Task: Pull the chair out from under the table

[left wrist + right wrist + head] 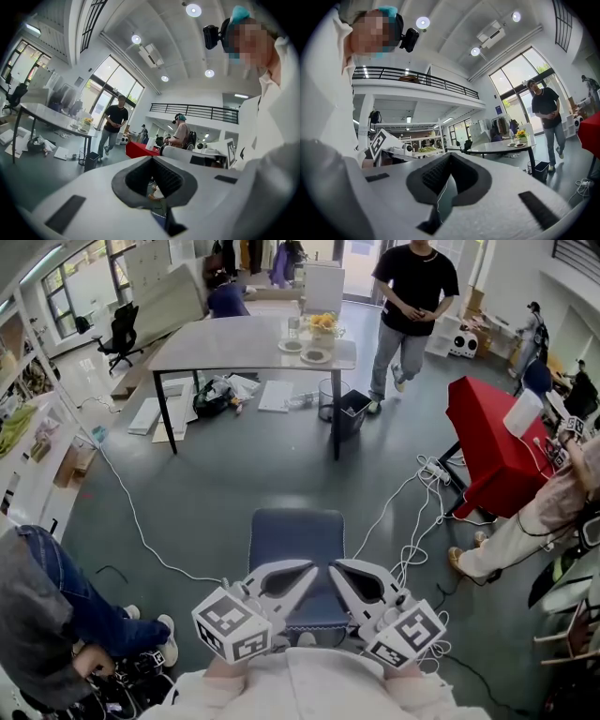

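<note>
A blue padded chair (296,545) stands on the grey floor right in front of me, well apart from the grey table (246,345) farther back. Both grippers are held close to my chest over the chair's near edge, tips turned toward each other and almost meeting. My left gripper (312,570) is shut with nothing in it, its dark pads (140,180) pressed together. My right gripper (334,568) is likewise shut and empty, its pads (436,177) closed. The table (44,116) appears at the left of the left gripper view, and the table (502,146) is also at the right of the right gripper view.
A person in a black shirt (411,307) stands by the table's right end, beside a black bin (352,414). Papers and a bag (214,396) lie under the table. White cables (410,514) cross the floor. A red-covered stand (494,439) and seated people flank both sides.
</note>
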